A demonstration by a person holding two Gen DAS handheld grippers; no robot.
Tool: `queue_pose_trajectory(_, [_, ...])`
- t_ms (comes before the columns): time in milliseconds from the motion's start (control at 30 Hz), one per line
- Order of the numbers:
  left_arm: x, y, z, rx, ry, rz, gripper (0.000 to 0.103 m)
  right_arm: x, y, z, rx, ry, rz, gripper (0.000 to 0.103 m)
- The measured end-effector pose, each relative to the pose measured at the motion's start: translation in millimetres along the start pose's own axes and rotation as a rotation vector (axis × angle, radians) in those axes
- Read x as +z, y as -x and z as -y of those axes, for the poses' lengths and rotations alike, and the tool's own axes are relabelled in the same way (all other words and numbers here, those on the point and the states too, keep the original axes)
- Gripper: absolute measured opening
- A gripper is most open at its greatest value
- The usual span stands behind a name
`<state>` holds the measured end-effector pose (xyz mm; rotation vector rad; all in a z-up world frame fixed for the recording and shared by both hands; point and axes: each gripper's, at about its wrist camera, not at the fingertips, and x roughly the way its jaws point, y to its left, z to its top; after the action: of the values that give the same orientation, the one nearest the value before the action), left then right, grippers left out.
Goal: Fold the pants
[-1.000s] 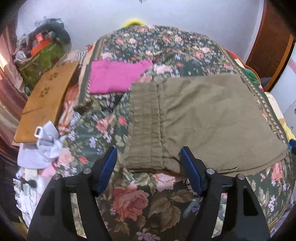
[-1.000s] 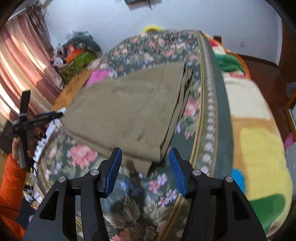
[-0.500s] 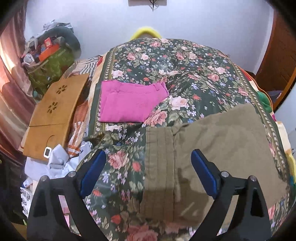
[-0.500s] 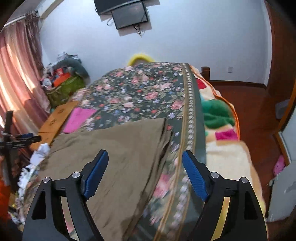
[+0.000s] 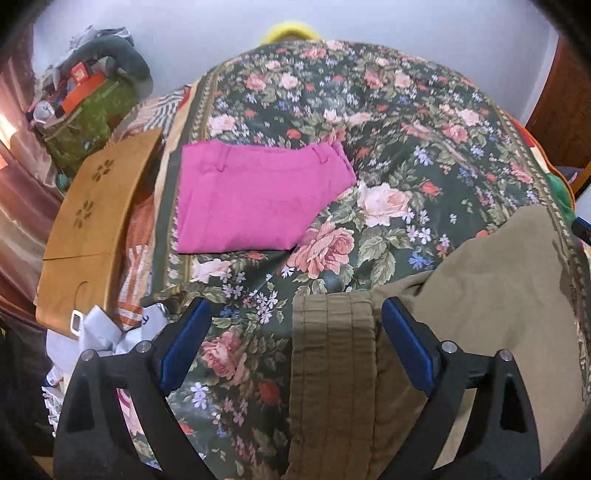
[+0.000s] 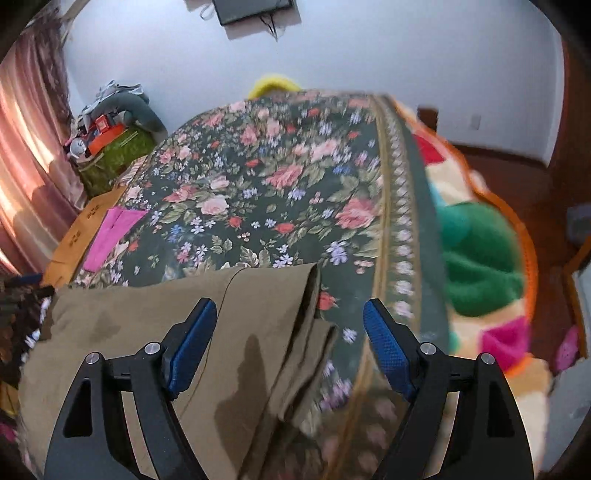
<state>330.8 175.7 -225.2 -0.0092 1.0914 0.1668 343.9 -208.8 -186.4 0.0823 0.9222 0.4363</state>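
Bed covered by dark green floral bedspread [image 5: 388, 122], pink roses, patterned border strip along edges. Folded magenta garment [image 5: 258, 199] lies flat on the bedspread near its left border. Wooden board [image 5: 99, 221] with flower-shaped cutouts leans beside the bed, left. White crumpled cloth [image 5: 99, 332] just below the board. Green bag [image 5: 92, 122] heaped with grey and orange items in far left corner, next to pink curtain [image 6: 26, 155]. Yellow object [image 6: 273, 85] behind bed head, partly hidden. Wall-mounted screen [image 6: 255, 9] above. Multicoloured blanket [image 6: 476, 258], green and pink patches, on the bed's right side.
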Motion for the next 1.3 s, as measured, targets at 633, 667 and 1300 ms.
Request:
queue_pose_trajectory(633, [-15.7,-25.2,9.2,-0.063,0.016,0.014,0.056,-3.5,-64.9,-9.8,-0.017,0.169,-0.184,0.006])
queue_pose_trajectory(667, [-16.2,-25.2,8.7,-0.054,0.02,0.017,0.056,-4.4,-65.1,-9.3,-0.023,0.167,-0.182,0.006])
queue_pose_trajectory(1300, [-12.8,46.2,30.5,-0.081,-0.041,0.113,0.086,17.9,18.2,-75.0,0.121,0.165,-0.068,0.069])
